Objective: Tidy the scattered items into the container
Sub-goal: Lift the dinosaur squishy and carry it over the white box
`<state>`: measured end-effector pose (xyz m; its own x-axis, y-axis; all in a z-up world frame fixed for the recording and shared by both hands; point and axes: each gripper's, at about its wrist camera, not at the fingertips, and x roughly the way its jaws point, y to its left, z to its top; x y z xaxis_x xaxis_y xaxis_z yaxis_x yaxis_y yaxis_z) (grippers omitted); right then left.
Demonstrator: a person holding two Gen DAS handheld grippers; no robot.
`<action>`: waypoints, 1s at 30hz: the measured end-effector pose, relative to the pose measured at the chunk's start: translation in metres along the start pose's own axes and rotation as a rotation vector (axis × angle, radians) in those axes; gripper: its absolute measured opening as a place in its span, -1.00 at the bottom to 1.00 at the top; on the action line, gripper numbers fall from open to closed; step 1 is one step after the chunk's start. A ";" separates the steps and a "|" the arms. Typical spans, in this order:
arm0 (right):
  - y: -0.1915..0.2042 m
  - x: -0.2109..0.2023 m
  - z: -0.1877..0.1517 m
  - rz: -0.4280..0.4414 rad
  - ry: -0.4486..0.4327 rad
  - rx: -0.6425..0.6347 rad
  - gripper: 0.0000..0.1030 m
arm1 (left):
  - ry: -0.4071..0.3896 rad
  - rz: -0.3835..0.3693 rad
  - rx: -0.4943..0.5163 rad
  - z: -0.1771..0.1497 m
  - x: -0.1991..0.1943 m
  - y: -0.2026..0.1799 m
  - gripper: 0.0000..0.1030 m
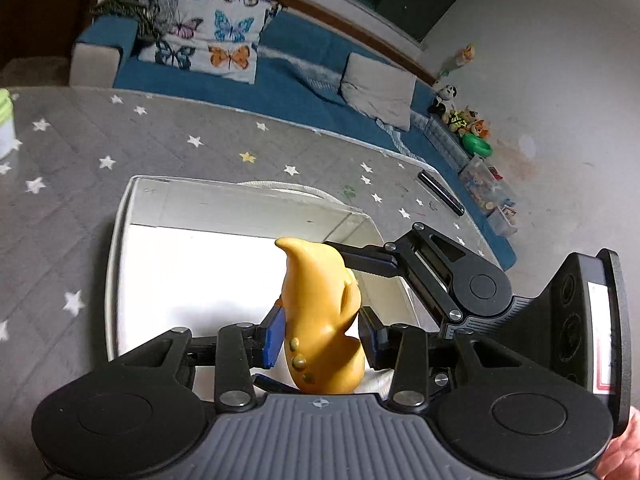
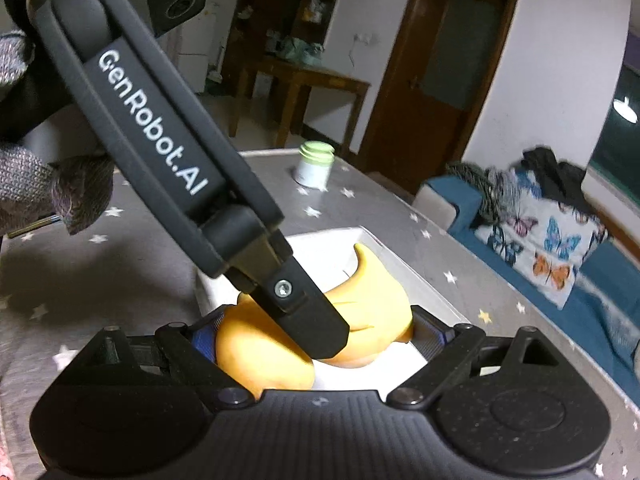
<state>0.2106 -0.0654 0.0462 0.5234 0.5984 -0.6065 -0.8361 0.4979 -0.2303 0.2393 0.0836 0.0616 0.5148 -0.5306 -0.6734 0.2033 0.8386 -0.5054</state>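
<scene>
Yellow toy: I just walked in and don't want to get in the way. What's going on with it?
A person holds a gripper in each hand. The left gripper and the right gripper are both closed on the one toy, from different sides. It is over the open white bin on the starred table; whether it touches the bottom is unclear. A green-lidded jar stands outside the bin.

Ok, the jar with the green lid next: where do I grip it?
Drop the toy first. Grip the jar by its white body, under the ridged green lid, jaws level from the side: it stands upright on the table with nothing close around it, so the round wall is free.
</scene>
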 end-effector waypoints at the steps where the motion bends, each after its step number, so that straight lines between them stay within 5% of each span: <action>1: -0.006 0.005 -0.002 0.006 0.013 0.013 0.81 | 0.011 -0.007 -0.013 0.004 0.007 0.005 -0.18; 13: -0.052 0.049 -0.029 0.078 0.165 0.111 0.81 | 0.126 -0.063 -0.150 0.027 0.066 0.053 -0.18; 30: -0.077 0.093 -0.031 0.118 0.317 0.098 0.81 | 0.166 -0.027 -0.160 0.025 0.086 0.055 -0.20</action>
<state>0.3182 -0.0674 -0.0165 0.3345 0.4383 -0.8343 -0.8600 0.5039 -0.0801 0.3156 0.0871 -0.0110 0.3646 -0.5767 -0.7311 0.0736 0.8005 -0.5948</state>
